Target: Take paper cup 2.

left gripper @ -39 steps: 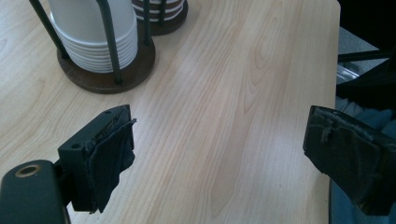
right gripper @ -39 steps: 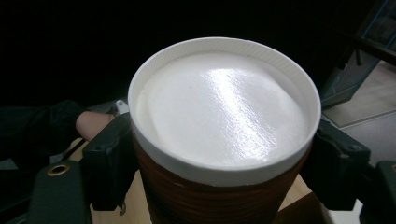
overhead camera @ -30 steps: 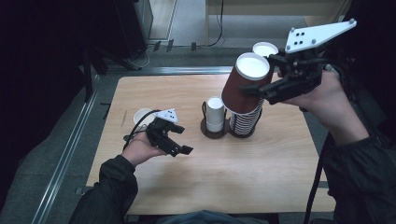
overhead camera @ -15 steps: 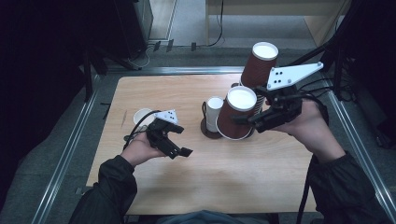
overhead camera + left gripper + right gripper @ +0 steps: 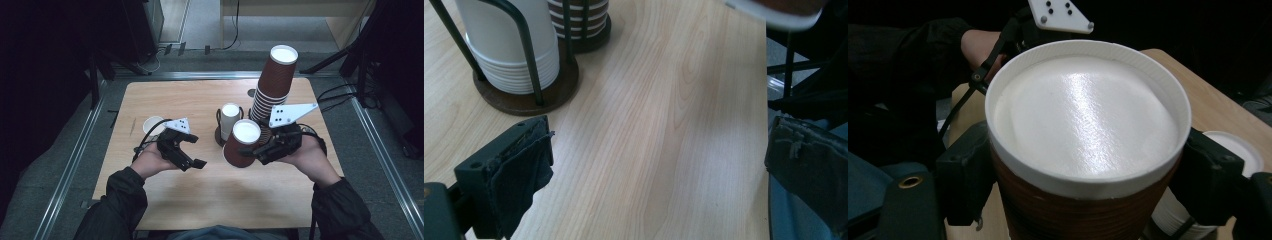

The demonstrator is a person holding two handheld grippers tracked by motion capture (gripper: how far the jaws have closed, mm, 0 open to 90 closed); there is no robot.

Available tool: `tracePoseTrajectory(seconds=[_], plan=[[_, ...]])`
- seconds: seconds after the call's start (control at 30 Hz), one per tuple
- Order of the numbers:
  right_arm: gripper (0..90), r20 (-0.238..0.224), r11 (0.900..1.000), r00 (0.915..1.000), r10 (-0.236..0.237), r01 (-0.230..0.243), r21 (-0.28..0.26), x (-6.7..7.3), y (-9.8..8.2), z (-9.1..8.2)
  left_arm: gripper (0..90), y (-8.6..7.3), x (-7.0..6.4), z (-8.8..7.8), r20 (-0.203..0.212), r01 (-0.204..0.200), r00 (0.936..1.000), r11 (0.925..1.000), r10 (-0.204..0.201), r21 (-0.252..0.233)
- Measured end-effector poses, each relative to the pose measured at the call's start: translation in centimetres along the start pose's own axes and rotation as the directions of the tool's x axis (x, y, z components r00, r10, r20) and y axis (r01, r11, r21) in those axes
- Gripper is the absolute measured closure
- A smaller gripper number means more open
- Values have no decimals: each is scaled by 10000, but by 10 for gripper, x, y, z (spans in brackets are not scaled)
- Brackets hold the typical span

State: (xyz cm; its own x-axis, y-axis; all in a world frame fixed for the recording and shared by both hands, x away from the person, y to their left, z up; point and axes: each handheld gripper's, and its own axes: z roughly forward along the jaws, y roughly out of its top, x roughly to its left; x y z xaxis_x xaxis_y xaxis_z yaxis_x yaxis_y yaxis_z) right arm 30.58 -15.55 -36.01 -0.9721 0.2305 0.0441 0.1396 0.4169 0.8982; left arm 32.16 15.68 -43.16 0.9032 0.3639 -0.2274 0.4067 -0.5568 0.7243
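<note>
the right gripper [image 5: 256, 150] has come down from high above the far right of the surface [image 5: 200, 100] to just over it, near its front right part. its jaws stay clamped on the brown cup [image 5: 241, 145], one pad on either side of the ribbed wall just under the white rim. the cup has travelled with it: a second ago it was up level with the top of the tall brown cup stack [image 5: 272, 85], half a second ago it covered that stack's foot, and now it sits tilted just in front of the white cup stack [image 5: 230, 120] in its wire holder, mouth up.

the left gripper [image 5: 187, 150] has kept its place over the left part of the surface. its jaws have just been opening and now stand wide apart with nothing but bare wood between them. the single white cup [image 5: 151, 125] behind it has not moved.
</note>
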Motion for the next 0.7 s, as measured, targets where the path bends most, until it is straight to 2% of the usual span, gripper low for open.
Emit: tracePoseTrajectory(seconds=[0.13, 0.3, 0.37, 0.53, 0.7], plan=[[206, -126, 9995, 9997, 207, -210, -232, -2, -18, 14, 0, 0, -1, 1, 168, -3, 9999, 10000, 4, -57], [206, -365, 9960, 9987, 353, -381, -807, -8, -41, 28, 0, -1, 0, 4, 200, 11, 9998, 10000, -10, -39], [206, -486, 9932, 9969, 614, -659, -960, -12, -50, 35, 0, -1, 0, 8, 225, -40, 9997, 9999, 42, -121], [206, -546, 9937, 9948, 855, -892, -679, -15, -61, 48, 0, -1, 0, 17, 387, -206, 9990, 9997, 210, -110], [207, -547, 9901, 9919, 1148, -1187, -754, -17, -69, 57, 0, -1, -1, 24, 464, -250, 9986, 9997, 246, 64]])
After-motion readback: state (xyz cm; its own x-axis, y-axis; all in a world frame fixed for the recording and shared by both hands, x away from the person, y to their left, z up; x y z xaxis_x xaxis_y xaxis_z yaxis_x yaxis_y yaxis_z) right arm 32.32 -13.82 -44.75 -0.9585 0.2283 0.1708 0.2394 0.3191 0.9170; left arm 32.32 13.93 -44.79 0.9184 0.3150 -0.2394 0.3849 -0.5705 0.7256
